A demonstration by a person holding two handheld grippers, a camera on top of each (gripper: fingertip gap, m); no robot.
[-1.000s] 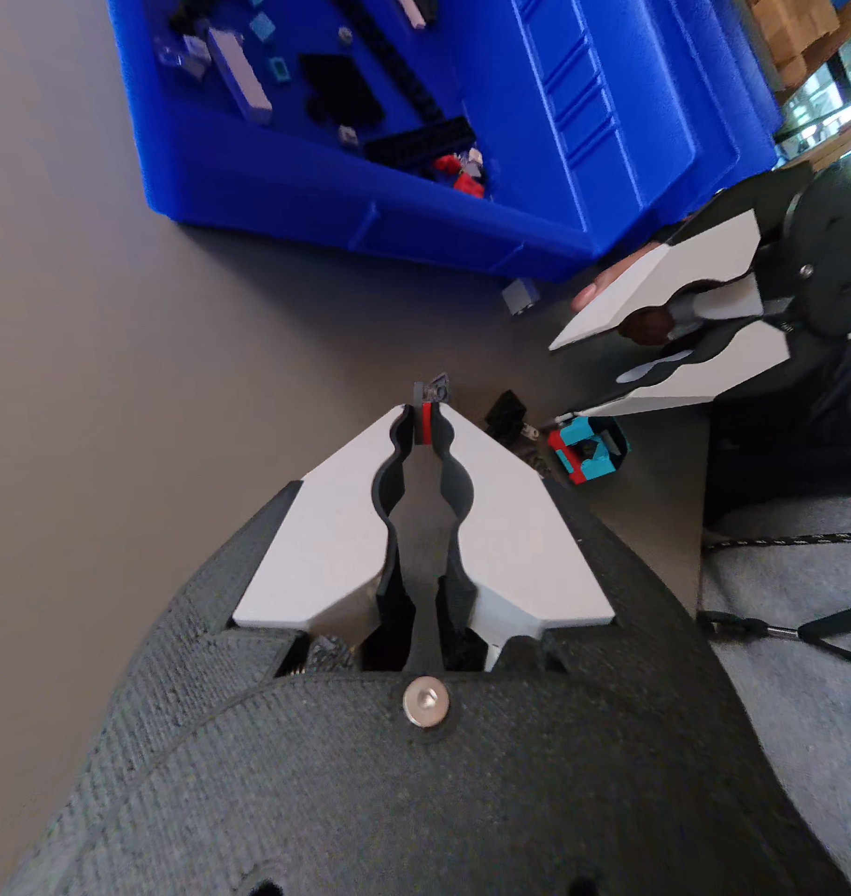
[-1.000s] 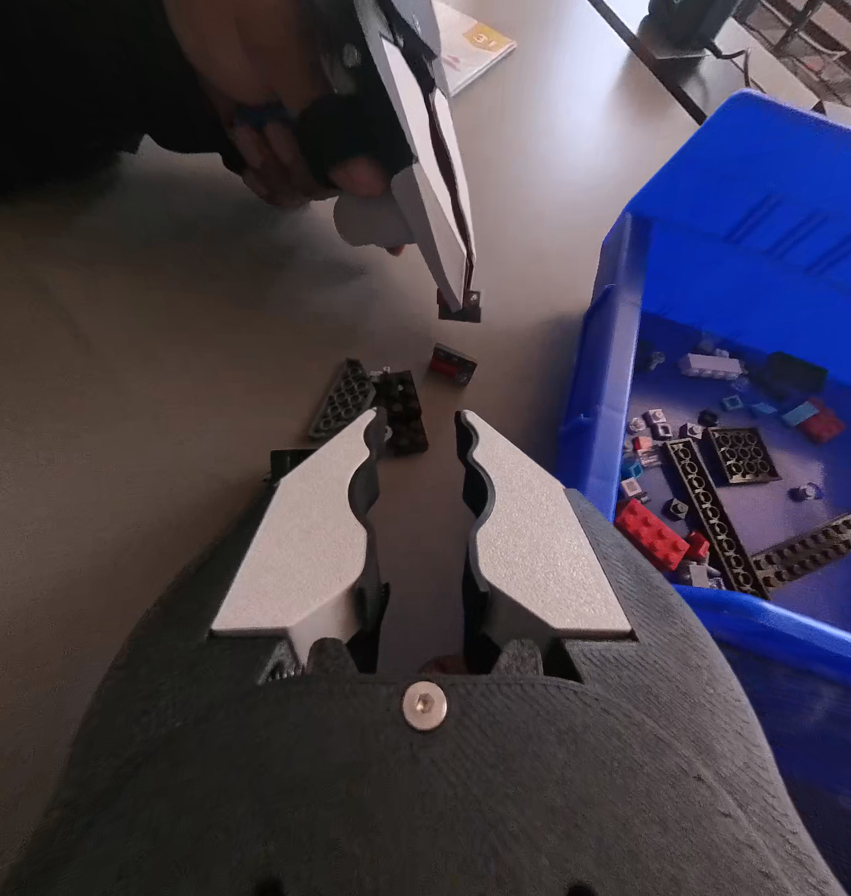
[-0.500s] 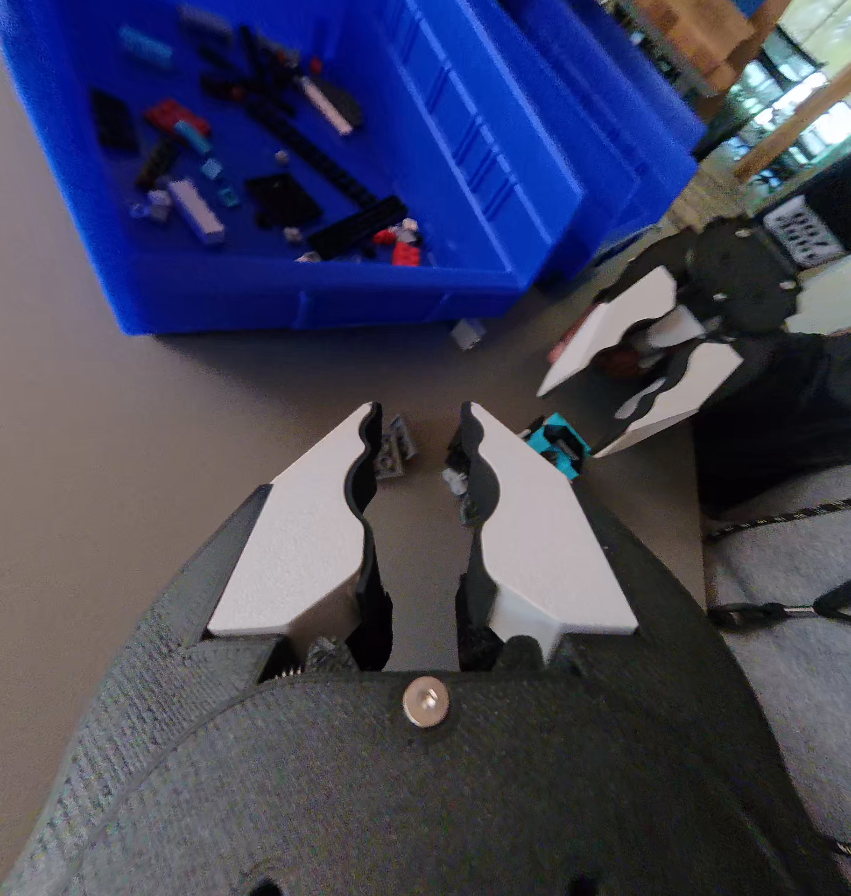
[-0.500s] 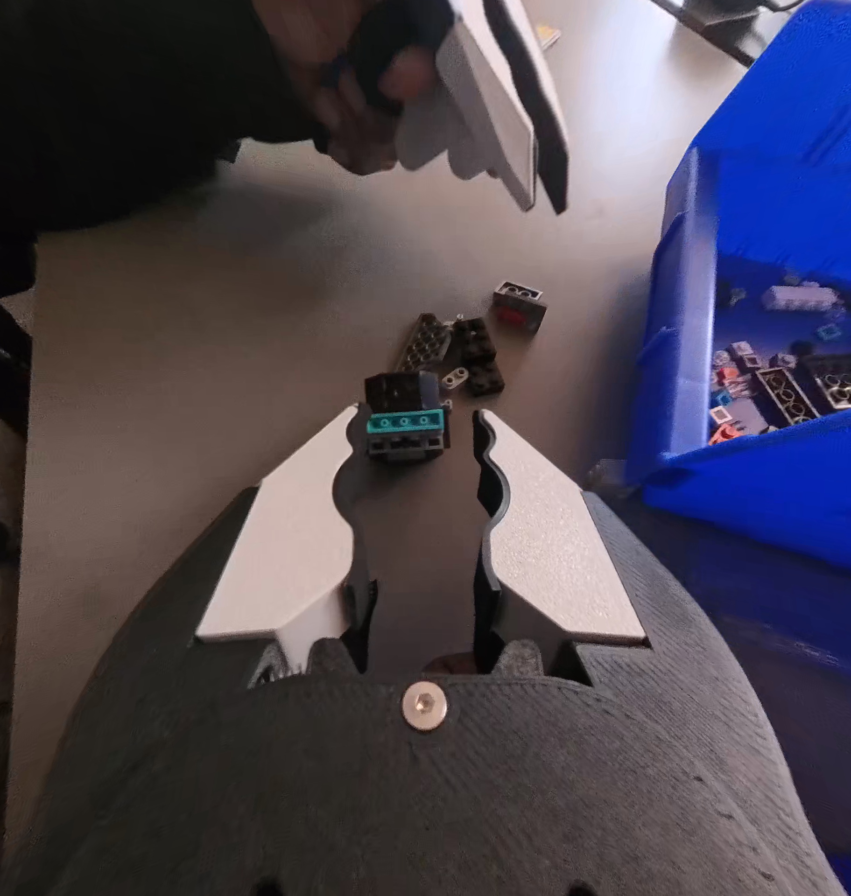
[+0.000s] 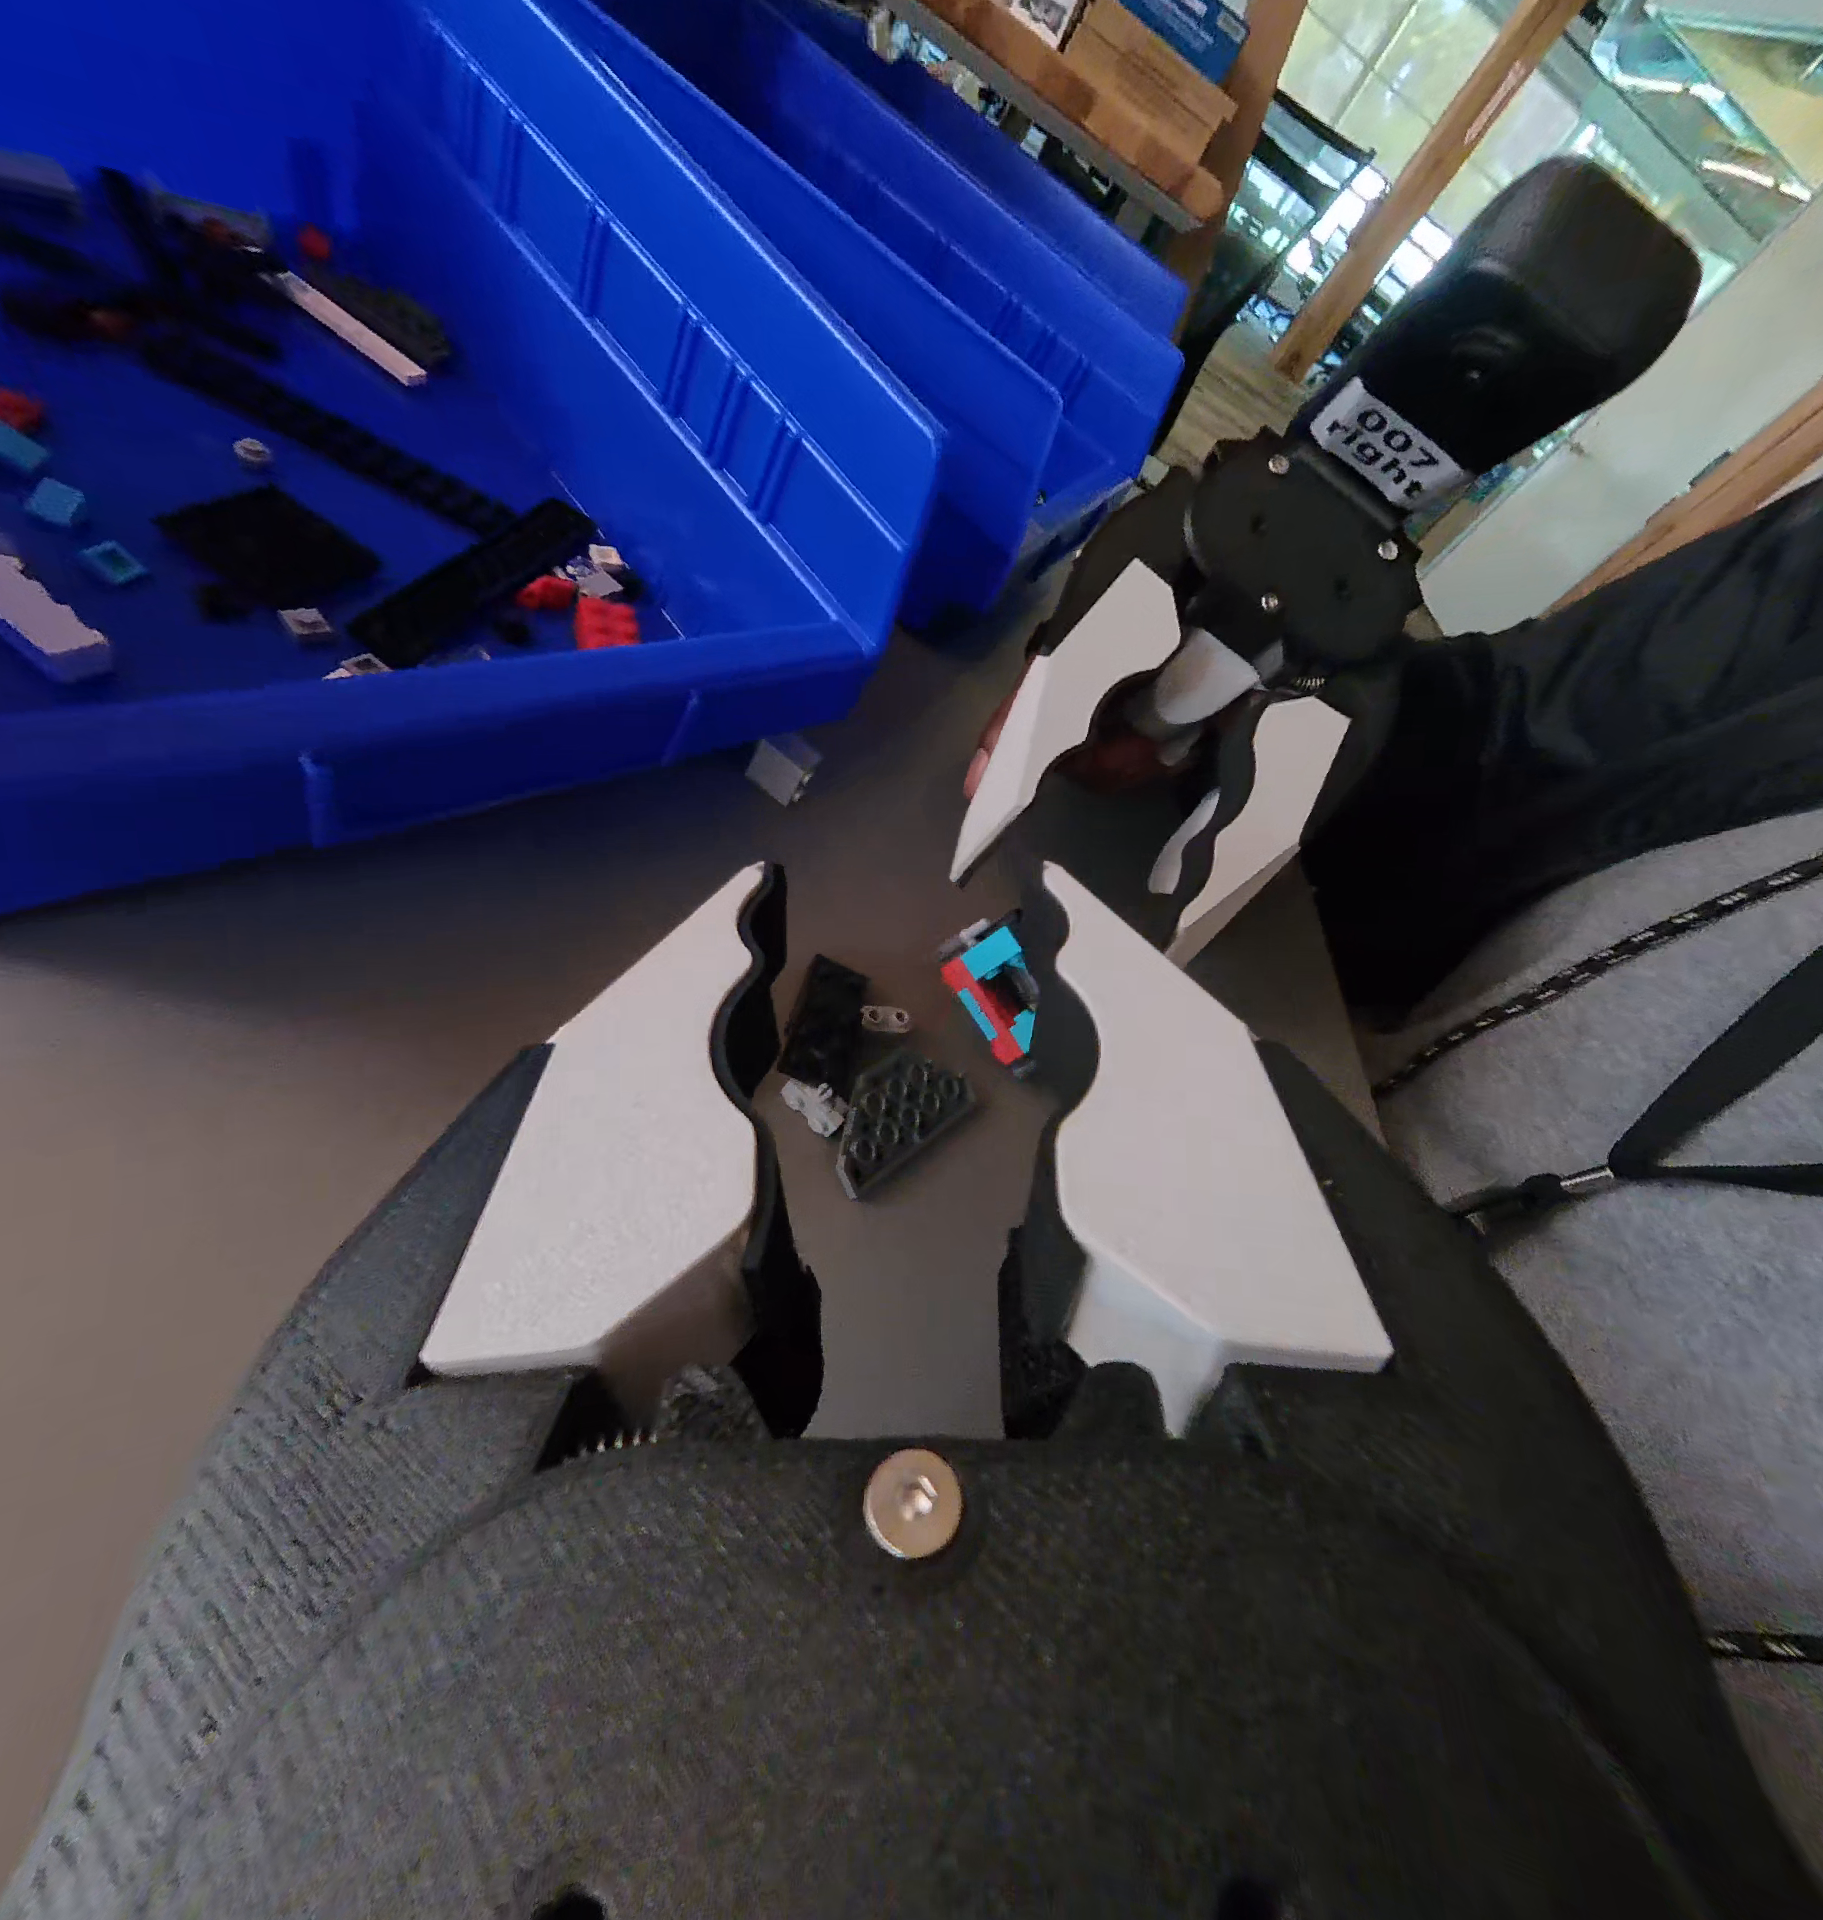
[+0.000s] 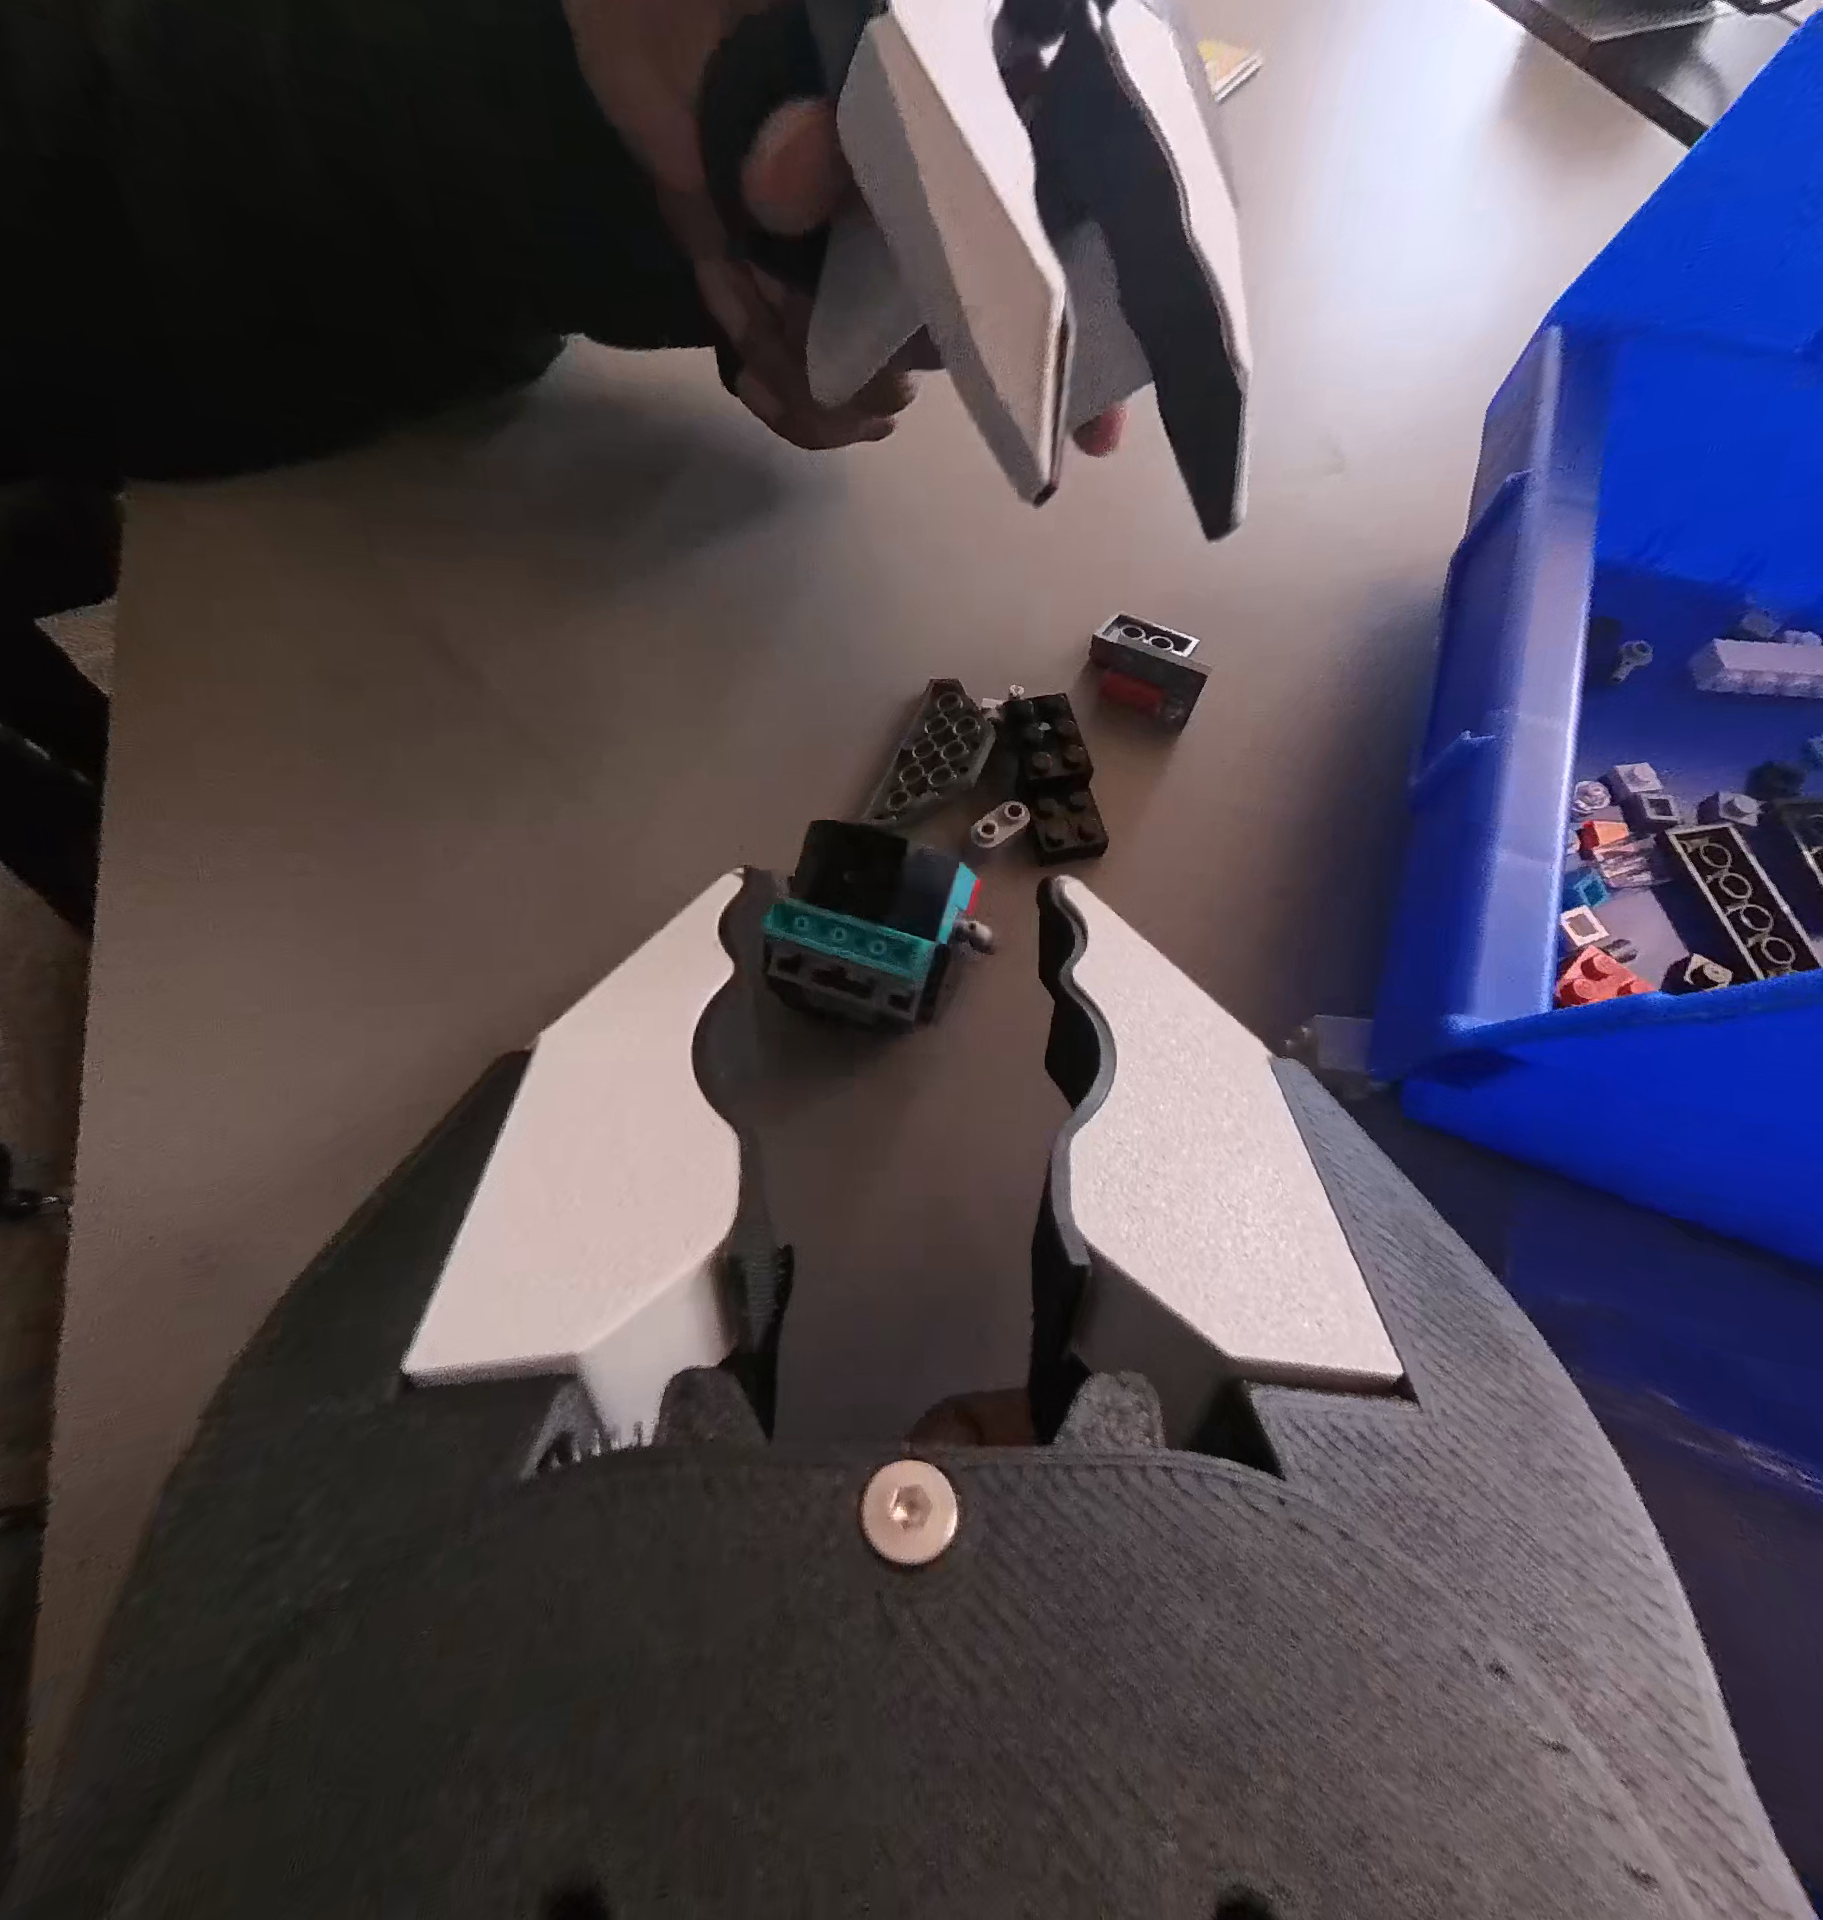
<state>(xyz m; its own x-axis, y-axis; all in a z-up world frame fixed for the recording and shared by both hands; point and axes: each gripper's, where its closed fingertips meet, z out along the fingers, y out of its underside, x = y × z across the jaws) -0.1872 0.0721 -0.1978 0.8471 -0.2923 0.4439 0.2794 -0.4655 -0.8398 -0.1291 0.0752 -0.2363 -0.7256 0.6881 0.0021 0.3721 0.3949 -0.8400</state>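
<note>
Between our two hand-held grippers, loose bricks are lying on the table (image 6: 471, 675).
We are holding the left hand-held gripper (image 5: 912, 883) and right hand-held gripper (image 6: 891, 883) open, empty, framing the teal brick assembly (image 6: 860, 935) near the blue bin (image 6: 1509, 779).

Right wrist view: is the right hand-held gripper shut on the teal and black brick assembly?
No: the right hand-held gripper is open, and the teal and black brick assembly lies on the table between its fingertips, ungripped.
</note>
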